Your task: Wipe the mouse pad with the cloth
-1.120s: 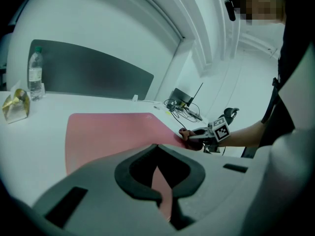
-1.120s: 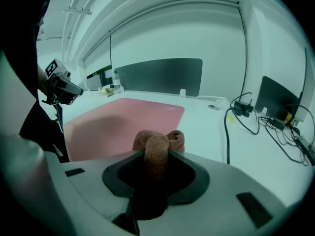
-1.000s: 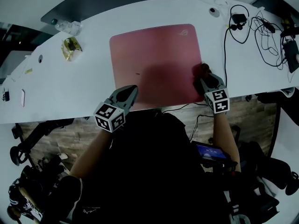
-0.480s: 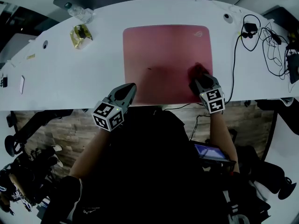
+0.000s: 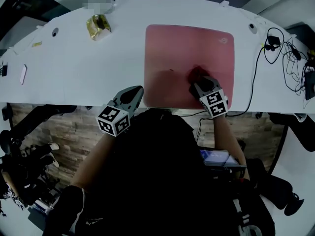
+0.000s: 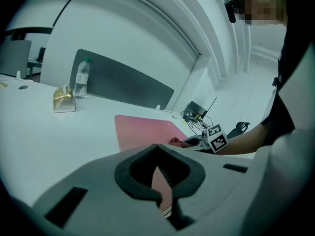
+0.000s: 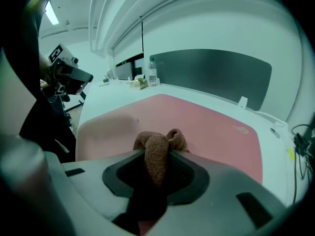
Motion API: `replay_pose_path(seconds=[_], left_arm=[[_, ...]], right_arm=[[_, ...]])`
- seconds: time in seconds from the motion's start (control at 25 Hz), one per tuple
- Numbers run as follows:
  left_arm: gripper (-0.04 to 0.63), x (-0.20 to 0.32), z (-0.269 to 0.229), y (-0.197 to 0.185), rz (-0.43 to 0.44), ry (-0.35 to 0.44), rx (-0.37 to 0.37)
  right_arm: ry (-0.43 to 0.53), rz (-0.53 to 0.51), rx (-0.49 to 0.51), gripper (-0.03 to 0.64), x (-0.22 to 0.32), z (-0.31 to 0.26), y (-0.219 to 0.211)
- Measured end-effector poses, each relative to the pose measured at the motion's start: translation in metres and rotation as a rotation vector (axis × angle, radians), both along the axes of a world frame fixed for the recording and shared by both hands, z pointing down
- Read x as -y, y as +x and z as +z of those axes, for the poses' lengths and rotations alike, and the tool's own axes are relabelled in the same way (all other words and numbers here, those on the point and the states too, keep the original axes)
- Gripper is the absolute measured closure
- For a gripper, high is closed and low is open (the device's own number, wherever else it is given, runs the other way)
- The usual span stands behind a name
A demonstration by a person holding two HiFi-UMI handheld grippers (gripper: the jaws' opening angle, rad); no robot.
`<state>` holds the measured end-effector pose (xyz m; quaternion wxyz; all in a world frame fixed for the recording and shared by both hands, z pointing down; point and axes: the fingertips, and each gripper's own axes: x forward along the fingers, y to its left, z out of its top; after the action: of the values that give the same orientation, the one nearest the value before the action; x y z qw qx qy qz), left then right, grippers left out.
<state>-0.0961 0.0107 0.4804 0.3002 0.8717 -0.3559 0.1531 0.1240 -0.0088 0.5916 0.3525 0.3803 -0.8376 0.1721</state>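
Note:
The pink mouse pad (image 5: 189,53) lies flat on the white table (image 5: 74,77). My right gripper (image 5: 198,82) rests over the pad's near middle, shut on a small reddish-brown cloth (image 5: 197,73) that bunches out past its tips. In the right gripper view the cloth (image 7: 156,149) is pinched between the jaws and touches the pad (image 7: 206,124). My left gripper (image 5: 137,93) hovers at the table's front edge, just left of the pad's near left corner, shut and empty. In the left gripper view its tips (image 6: 157,148) meet, with the pad (image 6: 140,131) ahead.
A gold packet (image 5: 98,25) and a water bottle (image 6: 81,83) stand at the far left of the table. Black cables (image 5: 275,43) trail over its right end. A small white item (image 5: 23,74) lies far left. A dark divider panel (image 7: 211,75) runs behind the table.
My right gripper has slid left with the cloth, from the pad's near right corner toward its near middle. The left gripper has stayed in place.

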Motion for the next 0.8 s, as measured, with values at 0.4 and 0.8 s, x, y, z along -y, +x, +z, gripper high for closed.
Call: replay_pose_path(seconds=[0.4, 0.8], left_arm=[[0.588, -0.003, 0.003, -0.034, -0.035, -0.006, -0.013], [0.588, -0.009, 0.001, -0.057, -0.064, -0.001, -0.024]], right_arm=[[-0.005, -0.150, 0.012, 0.485, 0.003, -0.001, -0.085], [-0.013, -0.272, 0.005, 0.485, -0.001, -0.001, -0.149]])
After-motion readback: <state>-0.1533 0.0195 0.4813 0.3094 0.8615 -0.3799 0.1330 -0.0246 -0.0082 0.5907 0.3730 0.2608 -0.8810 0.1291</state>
